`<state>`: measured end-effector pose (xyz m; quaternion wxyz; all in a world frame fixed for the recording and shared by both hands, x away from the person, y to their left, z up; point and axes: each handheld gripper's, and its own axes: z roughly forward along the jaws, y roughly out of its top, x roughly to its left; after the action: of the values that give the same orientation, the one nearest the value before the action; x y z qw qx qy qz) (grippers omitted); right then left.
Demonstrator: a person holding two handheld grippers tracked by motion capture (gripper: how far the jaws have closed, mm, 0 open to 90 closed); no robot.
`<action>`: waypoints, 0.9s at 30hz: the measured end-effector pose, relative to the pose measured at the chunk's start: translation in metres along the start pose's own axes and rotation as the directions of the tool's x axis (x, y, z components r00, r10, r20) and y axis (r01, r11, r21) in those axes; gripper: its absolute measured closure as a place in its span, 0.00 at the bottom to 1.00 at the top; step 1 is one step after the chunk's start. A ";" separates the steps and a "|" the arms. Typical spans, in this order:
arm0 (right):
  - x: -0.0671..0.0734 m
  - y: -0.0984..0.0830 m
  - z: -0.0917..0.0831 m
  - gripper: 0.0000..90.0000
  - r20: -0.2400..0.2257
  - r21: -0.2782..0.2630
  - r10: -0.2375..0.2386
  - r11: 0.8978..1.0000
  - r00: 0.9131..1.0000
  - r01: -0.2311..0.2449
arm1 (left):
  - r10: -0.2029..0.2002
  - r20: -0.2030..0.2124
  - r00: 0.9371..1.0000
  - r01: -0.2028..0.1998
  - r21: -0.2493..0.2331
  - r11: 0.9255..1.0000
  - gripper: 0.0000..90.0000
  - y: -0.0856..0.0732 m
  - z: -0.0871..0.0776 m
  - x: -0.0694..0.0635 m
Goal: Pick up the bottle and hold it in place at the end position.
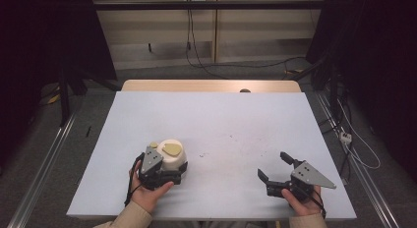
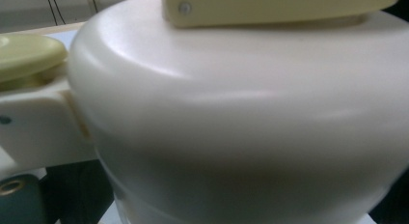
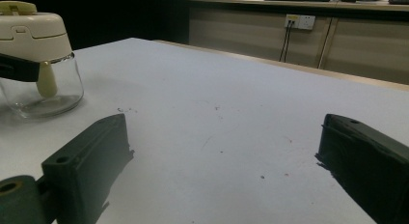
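A small glass jar (image 1: 173, 154) with a cream lid and a pale yellow flip tab stands on the left of the white table top (image 1: 221, 117). My left gripper (image 1: 169, 173) is closed around it from the near side, one jaw on each flank. In the left gripper view the jar's lid (image 2: 241, 113) is very close. The right gripper view shows the jar (image 3: 41, 64) at far left, with one black jaw of the left gripper (image 3: 17, 69) against it. My right gripper (image 1: 274, 165) rests near the front right, open, with nothing between its fingers (image 3: 224, 130).
The table's wooden far edge (image 1: 211, 85) carries a small dark object (image 1: 244, 90). Cables (image 1: 196, 56) lie on the floor behind, and metal rails (image 1: 44, 159) run along both sides. A wall socket (image 3: 299, 21) sits on the cabinet behind.
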<state>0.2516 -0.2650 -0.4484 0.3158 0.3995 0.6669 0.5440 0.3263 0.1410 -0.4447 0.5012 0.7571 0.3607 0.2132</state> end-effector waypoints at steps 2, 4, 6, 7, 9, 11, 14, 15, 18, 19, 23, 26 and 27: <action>0.000 0.000 0.000 0.04 -0.001 0.000 0.000 1.000 1.000 0.000 | -0.001 0.003 1.000 0.001 -0.001 1.000 0.05 0.001 0.000 0.000; 0.000 0.000 0.000 0.04 -0.001 0.000 0.001 1.000 1.000 -0.001 | 0.000 0.009 1.000 0.000 -0.007 1.000 0.05 0.002 -0.001 0.001; 0.000 0.000 0.000 0.04 -0.002 0.000 0.001 1.000 1.000 -0.001 | 0.006 0.022 1.000 -0.005 -0.017 1.000 0.05 0.005 -0.002 0.002; 0.000 0.000 0.001 0.04 -0.002 0.000 0.000 1.000 1.000 0.000 | 0.006 0.022 1.000 -0.005 -0.017 1.000 0.05 0.005 -0.002 0.002; 0.000 0.000 0.001 0.04 -0.001 0.002 0.001 1.000 1.000 -0.001 | 0.018 0.033 0.999 -0.017 -0.017 1.000 0.05 0.008 -0.001 0.003; 0.000 0.000 0.002 0.04 -0.002 0.002 0.002 1.000 1.000 -0.002 | 0.022 0.035 0.999 -0.021 -0.019 1.000 0.05 0.009 -0.001 0.003; 0.001 0.001 0.002 0.04 -0.002 -0.001 0.000 1.000 1.000 0.000 | 0.019 0.040 0.999 -0.018 -0.021 1.000 0.05 0.010 0.000 0.004; 0.000 0.001 0.002 0.04 -0.002 -0.002 0.000 1.000 1.000 0.000 | 0.017 0.042 0.999 -0.016 -0.024 1.000 0.05 0.011 0.000 0.004; 0.000 0.001 0.002 0.04 0.000 -0.004 0.001 1.000 1.000 -0.001 | 0.019 0.051 0.999 -0.018 -0.022 1.000 0.05 0.014 0.003 0.005; 0.000 0.001 0.002 0.04 0.001 -0.005 0.002 1.000 1.000 -0.002 | 0.019 0.051 0.999 -0.018 -0.022 1.000 0.05 0.014 0.003 0.005; 0.000 0.001 0.002 0.04 0.002 -0.007 0.001 1.000 1.000 -0.001 | 0.019 0.058 0.998 -0.018 -0.019 1.000 0.05 0.016 0.009 0.004; 0.000 0.002 0.002 0.04 0.002 -0.010 0.001 1.000 1.000 -0.001 | 0.015 0.057 0.998 -0.013 -0.025 1.000 0.05 0.017 0.011 0.003; 0.000 0.002 0.002 0.04 0.002 -0.009 0.003 1.000 1.000 -0.003 | 0.015 0.057 0.998 -0.013 -0.025 1.000 0.05 0.017 0.011 0.003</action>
<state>0.2535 -0.2644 -0.4472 0.3173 0.3995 0.6636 0.5471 0.3421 0.1327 -0.4334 0.5192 0.7591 0.3383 0.1993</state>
